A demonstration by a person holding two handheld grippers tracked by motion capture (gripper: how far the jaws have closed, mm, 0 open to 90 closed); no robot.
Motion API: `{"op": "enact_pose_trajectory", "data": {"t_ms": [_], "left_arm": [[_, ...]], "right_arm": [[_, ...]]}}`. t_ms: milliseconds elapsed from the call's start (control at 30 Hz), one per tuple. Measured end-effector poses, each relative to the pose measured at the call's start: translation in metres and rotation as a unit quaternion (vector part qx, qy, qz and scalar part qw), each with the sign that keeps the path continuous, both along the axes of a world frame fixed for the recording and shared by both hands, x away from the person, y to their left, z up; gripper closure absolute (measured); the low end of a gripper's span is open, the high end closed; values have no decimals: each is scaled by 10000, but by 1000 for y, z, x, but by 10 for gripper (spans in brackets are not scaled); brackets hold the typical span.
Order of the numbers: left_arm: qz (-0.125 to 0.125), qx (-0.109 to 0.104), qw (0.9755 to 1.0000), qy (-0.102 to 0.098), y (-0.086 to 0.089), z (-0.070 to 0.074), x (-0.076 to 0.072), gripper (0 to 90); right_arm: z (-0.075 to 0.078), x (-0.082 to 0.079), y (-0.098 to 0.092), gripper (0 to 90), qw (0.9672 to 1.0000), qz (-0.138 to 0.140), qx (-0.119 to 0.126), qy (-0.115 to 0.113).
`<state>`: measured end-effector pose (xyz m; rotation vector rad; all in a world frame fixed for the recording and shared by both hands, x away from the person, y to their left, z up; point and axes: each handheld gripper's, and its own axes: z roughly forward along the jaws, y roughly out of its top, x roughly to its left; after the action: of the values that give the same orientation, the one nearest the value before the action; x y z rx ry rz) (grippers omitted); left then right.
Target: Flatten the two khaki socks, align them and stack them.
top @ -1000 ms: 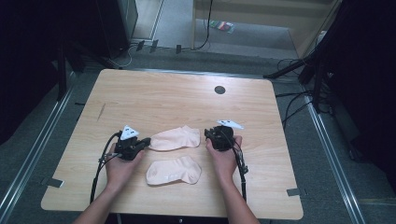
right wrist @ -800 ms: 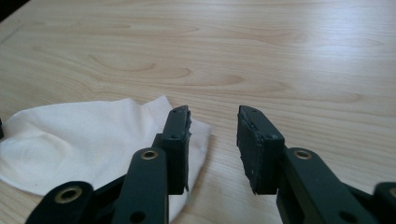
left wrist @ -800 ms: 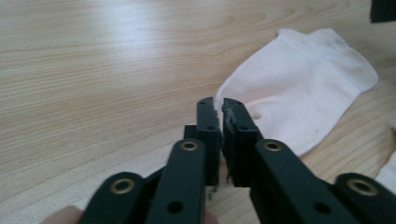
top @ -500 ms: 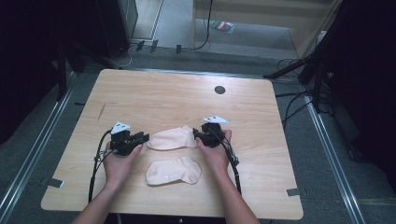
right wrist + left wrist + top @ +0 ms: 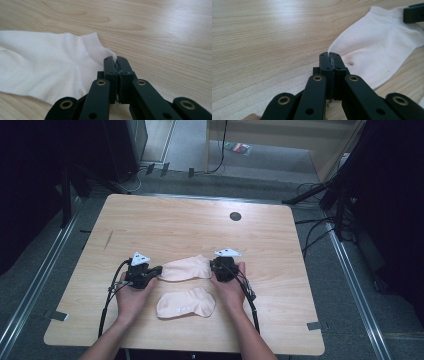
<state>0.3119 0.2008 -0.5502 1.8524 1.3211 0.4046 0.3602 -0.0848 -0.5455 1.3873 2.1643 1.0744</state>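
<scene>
We see the far sock [image 5: 184, 269] lying left-right mid-tabletop [image 5: 190, 225], left tool [image 5: 156, 270] clamped on its left end, right tool [image 5: 214, 268] on its cuff (second sock [image 5: 186, 302] just nearer).

Count on the surface [image 5: 175, 220]: two socks, far sock [image 5: 186, 269] at 12 o'clock of near sock [image 5: 186, 303]. Two grippers, left gripper [image 5: 157, 269], right gripper [image 5: 212, 268].

Two pale, cream-white ankle socks are laid flat on the wooden bench [image 5: 190, 227]. The farther sock [image 5: 185, 269] is stretched sideways, its toe end and its ribbed cuff corner each pinched between closed jaws. The nearer sock [image 5: 186, 303] lies free just in front of it, slightly apart.
</scene>
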Motion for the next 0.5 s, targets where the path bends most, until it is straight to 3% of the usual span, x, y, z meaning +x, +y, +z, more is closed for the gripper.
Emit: {"op": "enact_pose_trajectory", "data": {"t_ms": [267,500], "left_arm": [[-108,-205,9997,-36,10,5,-4,900],[-227,-387,9987,-254,17,22,-16,900]], "right_arm": [[9,-11,-17,900,9994,-142,323,-30],[23,-31,-22,900,9988,-83,476,-107]]}}
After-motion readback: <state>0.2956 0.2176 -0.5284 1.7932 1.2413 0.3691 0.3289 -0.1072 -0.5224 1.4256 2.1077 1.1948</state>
